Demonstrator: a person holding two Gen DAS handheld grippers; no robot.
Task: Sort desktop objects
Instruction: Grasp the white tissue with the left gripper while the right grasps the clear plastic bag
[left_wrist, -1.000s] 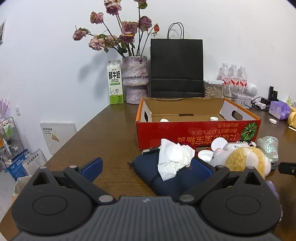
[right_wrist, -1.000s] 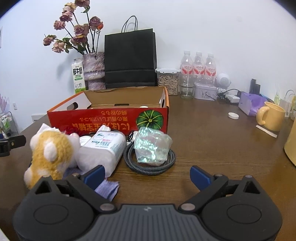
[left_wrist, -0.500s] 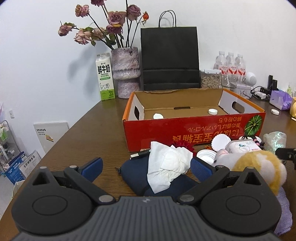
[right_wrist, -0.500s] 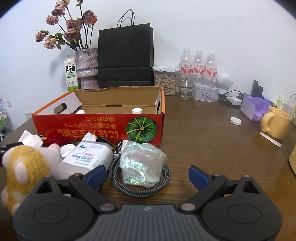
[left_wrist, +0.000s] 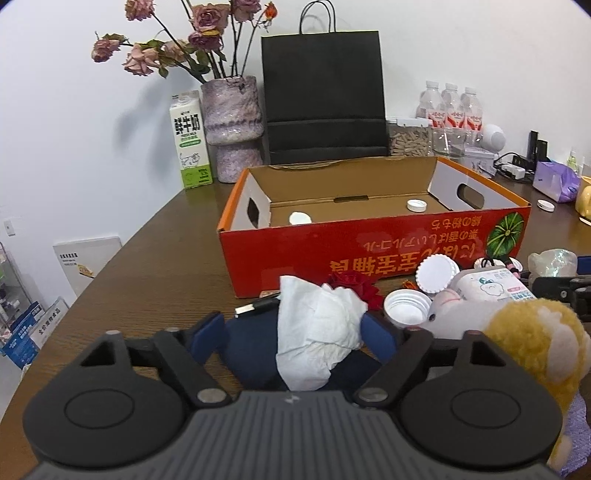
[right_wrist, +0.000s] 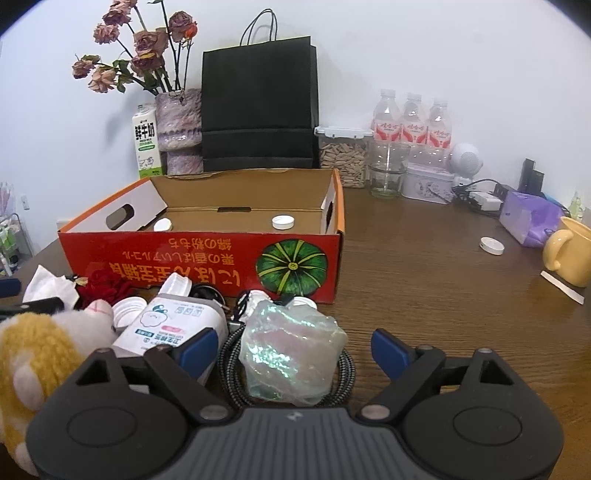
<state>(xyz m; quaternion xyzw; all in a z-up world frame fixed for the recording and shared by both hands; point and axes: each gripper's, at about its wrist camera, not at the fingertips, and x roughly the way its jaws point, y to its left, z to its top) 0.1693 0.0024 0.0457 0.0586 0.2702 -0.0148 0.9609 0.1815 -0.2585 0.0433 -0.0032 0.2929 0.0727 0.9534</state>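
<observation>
The left gripper is closing its spread fingers around one crumpled white tissue lying on one navy pouch, pads not yet pressing. The right gripper is closing around one iridescent wrapped lump sitting on one coiled cable, untouched. At twelve o'clock one red box is holding two white caps. Three water bottles are standing at one o'clock.
</observation>
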